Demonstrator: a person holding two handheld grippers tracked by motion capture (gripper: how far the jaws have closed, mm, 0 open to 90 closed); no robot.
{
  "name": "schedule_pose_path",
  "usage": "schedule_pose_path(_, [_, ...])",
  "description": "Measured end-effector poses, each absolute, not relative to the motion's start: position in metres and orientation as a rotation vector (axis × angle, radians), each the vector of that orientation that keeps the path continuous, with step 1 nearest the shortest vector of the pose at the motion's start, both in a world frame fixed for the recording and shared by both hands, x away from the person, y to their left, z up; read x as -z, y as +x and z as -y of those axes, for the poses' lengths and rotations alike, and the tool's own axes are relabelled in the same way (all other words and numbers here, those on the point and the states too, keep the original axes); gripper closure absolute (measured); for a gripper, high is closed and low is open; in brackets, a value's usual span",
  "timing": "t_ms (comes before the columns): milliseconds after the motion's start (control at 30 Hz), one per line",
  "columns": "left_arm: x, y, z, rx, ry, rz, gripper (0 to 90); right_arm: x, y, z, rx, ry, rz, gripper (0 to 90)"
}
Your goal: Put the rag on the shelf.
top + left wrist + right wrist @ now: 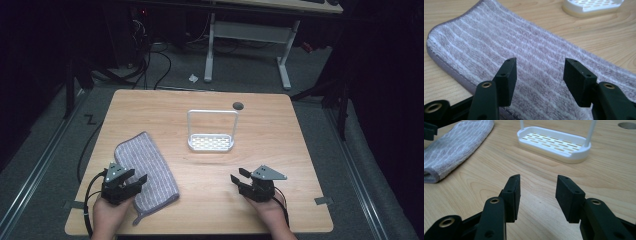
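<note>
The towel (146, 172), grey-lilac with pale stripes, lies flat on the left half of the table (280, 150), running from its rounded far end down toward the near edge. My left gripper (140, 181) hangs over the towel's near part with its jaws spread apart; in the left gripper view the towel (524, 57) fills the gap between them, and I cannot tell whether the jaws touch the cloth. My right gripper (239, 177) sits over bare wood at the near right, well apart from the towel, its jaws also spread and nothing between them. In the right gripper view I see the towel's folded edge (456, 147) off to the left and a white slotted rack (554, 143) ahead. From the high view that rack (211, 142) stands near the table's middle, a thin upright wire frame rising from its base. A round dark hole (238, 105) is set in the table just beyond the rack. My hands (107, 217) hold both grippers from the near edge.
</note>
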State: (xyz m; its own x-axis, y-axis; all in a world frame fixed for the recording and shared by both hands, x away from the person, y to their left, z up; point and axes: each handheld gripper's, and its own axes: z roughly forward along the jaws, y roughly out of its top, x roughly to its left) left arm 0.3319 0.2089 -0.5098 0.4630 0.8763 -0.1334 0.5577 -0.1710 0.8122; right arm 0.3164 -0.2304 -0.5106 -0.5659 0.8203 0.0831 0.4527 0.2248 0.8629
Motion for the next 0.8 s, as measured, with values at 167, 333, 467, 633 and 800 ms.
schedule_pose_path(167, [0.507, 0.331, -0.213, -0.441, 1.826, -1.209, 44.6, 0.512, 0.315, 0.233, -1.272, 1.189, -2.110, 55.2])
schedule_pose_path(333, [0.514, 0.331, -0.215, -0.415, 1.872, -1.225, 62.3, 0.514, 0.317, 0.230, -1.262, 1.194, -2.108, 55.4])
schedule_pose_path(467, [0.529, 0.340, -0.215, -0.391, 1.968, -1.295, 85.9, 0.514, 0.318, 0.226, -1.263, 1.173, -2.132, 55.2])
schedule_pose_path(633, [0.530, 0.339, -0.211, -0.435, 2.011, -1.229, 89.9, 0.516, 0.320, 0.225, -1.265, 1.178, -2.146, 54.7])
schedule_pose_path(800, [0.531, 0.332, -0.207, -0.357, 2.010, -1.184, 89.9, 0.516, 0.320, 0.225, -1.266, 1.170, -2.147, 55.9])
